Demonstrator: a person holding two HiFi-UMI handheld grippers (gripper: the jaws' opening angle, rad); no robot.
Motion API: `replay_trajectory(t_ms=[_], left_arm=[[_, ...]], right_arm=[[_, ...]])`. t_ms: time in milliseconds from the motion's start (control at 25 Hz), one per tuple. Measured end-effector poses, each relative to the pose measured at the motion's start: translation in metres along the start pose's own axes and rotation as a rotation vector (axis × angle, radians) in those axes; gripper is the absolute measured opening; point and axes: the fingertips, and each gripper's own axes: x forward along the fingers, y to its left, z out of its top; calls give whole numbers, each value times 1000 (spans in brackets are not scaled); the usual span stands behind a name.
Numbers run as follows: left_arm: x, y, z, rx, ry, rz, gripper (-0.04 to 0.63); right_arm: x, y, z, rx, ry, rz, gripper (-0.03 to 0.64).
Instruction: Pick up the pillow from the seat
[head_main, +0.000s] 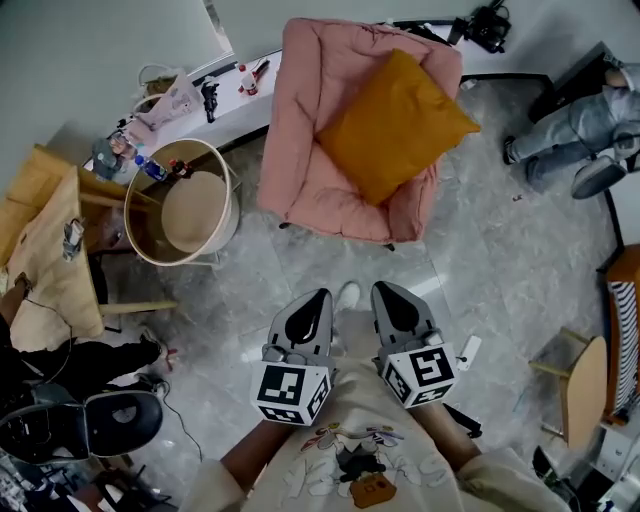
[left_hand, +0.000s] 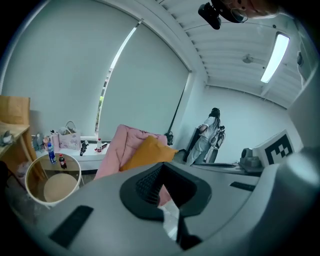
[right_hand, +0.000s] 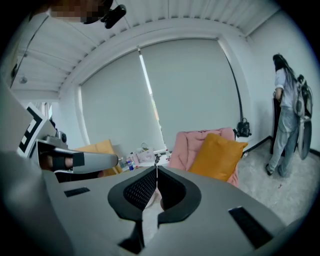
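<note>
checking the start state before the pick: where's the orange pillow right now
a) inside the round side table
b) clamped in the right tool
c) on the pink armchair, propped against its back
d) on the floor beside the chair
c: the orange pillow sits on the pink armchair, propped against its back, while the right tool is shut on nothing and well short of it.

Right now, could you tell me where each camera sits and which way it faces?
Head view: on the person's head, steeply down at the pillow on the chair; left tool, right tool, forearms show.
Left gripper view: on the left tool, facing the chair along its shut jaws.
Right gripper view: on the right tool, likewise.
Shared: all show the pillow.
</note>
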Motion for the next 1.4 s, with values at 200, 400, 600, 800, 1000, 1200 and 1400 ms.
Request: replay_trajectory(t_ms=[200,400,600,800,1000,1200,1400], left_arm=[[35,-2,25,37,-6,-29,5],[60,-14,33,62,3,-58,5],[75,-23,38,74,15,-106,5],[92,-24,37,73,42,-115,5],[115,-21,38,92,74,-182,5],[141,-22,56,112,79,-248,5],[165,-15,74,120,83,-306,5]], right_arm=[[28,-31,23,24,-30,-12,21],[46,-50,35,51,-45,-11,21],[43,-66,35,101,-58,-43,21],[43,-87,28,151,-48,-92,21],[53,-107,30,158,-52,-162,21],[62,-124,54,188,-111,-200,21],[80,-134,68,192,-119,-255,21]])
